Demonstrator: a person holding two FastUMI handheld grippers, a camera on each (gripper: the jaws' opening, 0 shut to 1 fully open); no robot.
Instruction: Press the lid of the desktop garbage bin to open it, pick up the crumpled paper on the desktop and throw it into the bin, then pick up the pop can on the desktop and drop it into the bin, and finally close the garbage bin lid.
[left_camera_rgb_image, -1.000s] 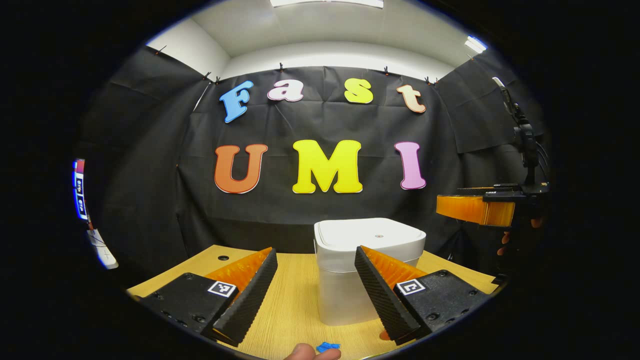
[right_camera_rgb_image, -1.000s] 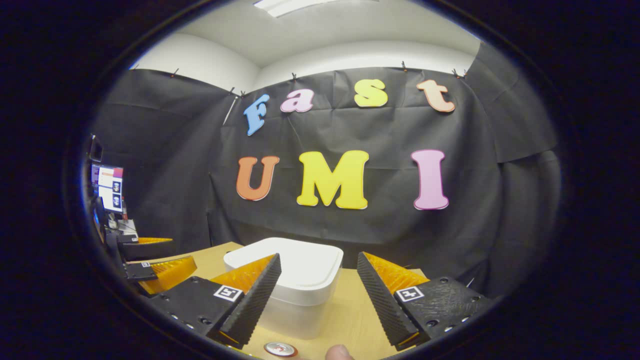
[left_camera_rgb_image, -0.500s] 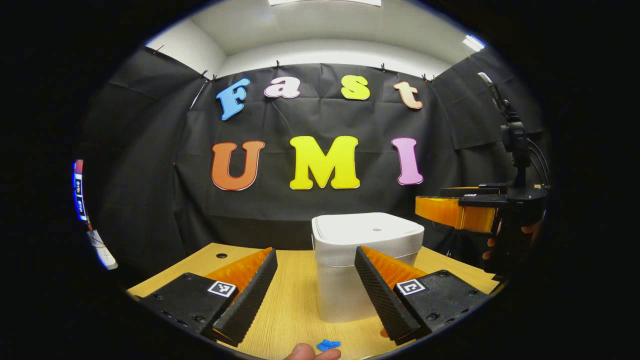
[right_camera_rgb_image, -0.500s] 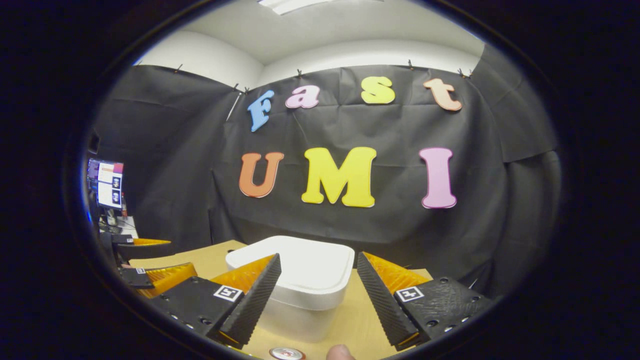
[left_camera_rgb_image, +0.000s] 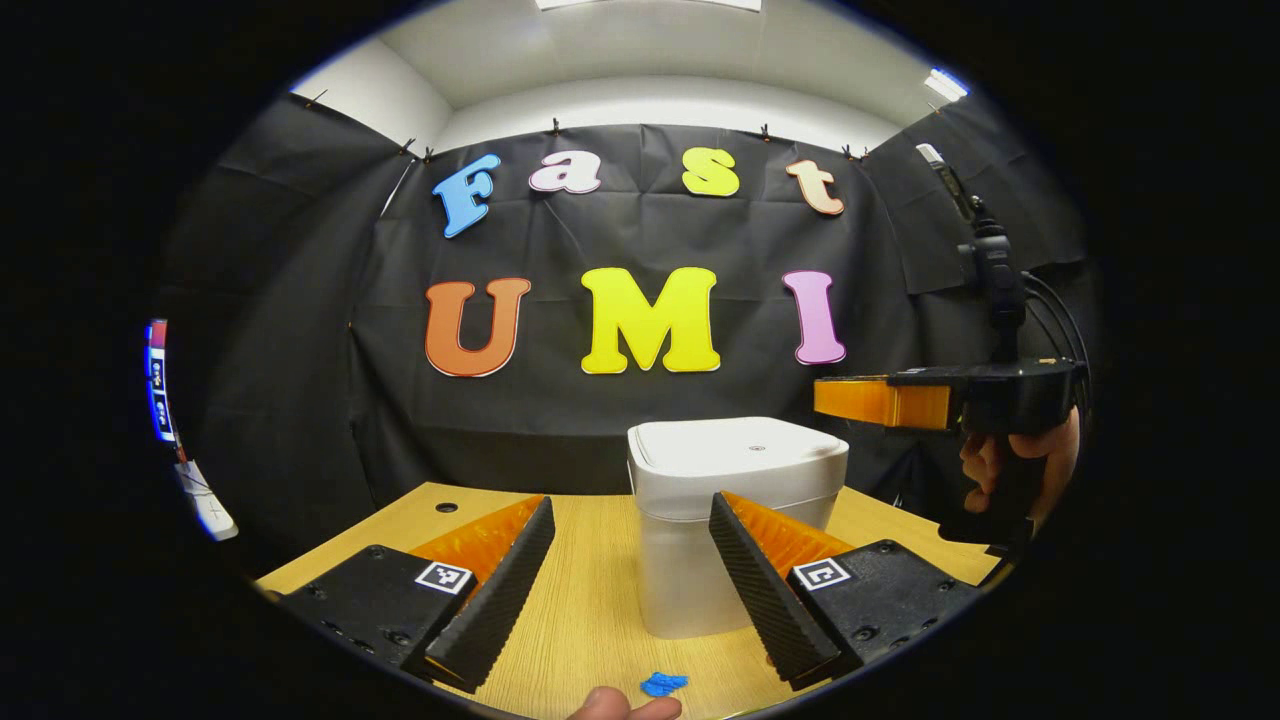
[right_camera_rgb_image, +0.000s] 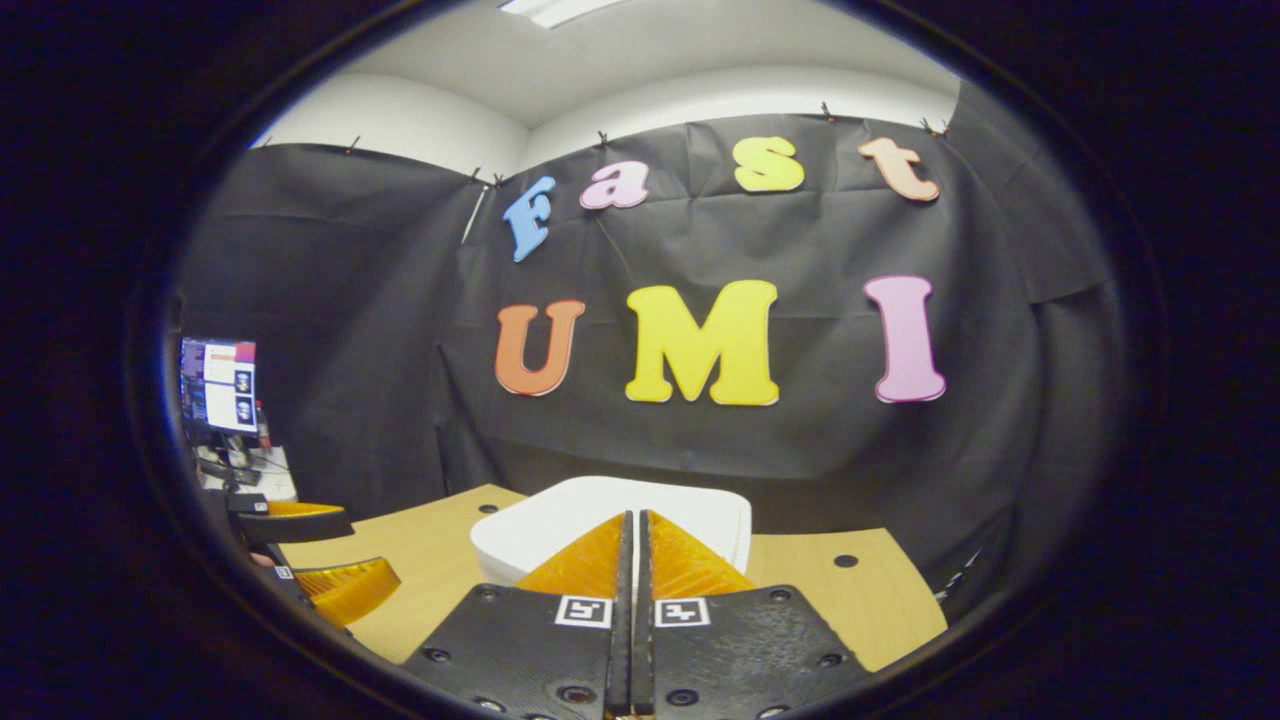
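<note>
At the near edge of the tabletop (left_camera_rgb_image: 600, 600), in the left gripper view, lies a small blue scrap (left_camera_rgb_image: 663, 684). It may be the crumpled paper, but it is too small to be sure. A fingertip (left_camera_rgb_image: 610, 706) of the person peeks in just beside it.

The left hand-held gripper (left_camera_rgb_image: 630, 570) hangs low over the near part of the tabletop. Its two fingers stand wide apart and hold nothing. I think it waits there, ready to grab once the bin is open.

Just past those fingers stands the white garbage bin (left_camera_rgb_image: 715, 540), near the middle of the tabletop toward the far edge. Its lid (left_camera_rgb_image: 740, 450) lies flat and is shut. So the first step, pressing the lid, looks not yet done.

The right hand-held gripper (left_camera_rgb_image: 880, 402) floats off to the right of the bin, higher than the lid and not touching it. A hand (left_camera_rgb_image: 1010, 465) holds its grip. In the right gripper view the fingers of this gripper (right_camera_rgb_image: 632, 560) are pressed together with nothing between them. That makes one blunt tip, good for pushing down on a lid, and it points at the bin lid (right_camera_rgb_image: 610, 510) just ahead.

The pop can is not something I can place. A small screen (right_camera_rgb_image: 220, 385) glows far off past the left edge of the tabletop.
</note>
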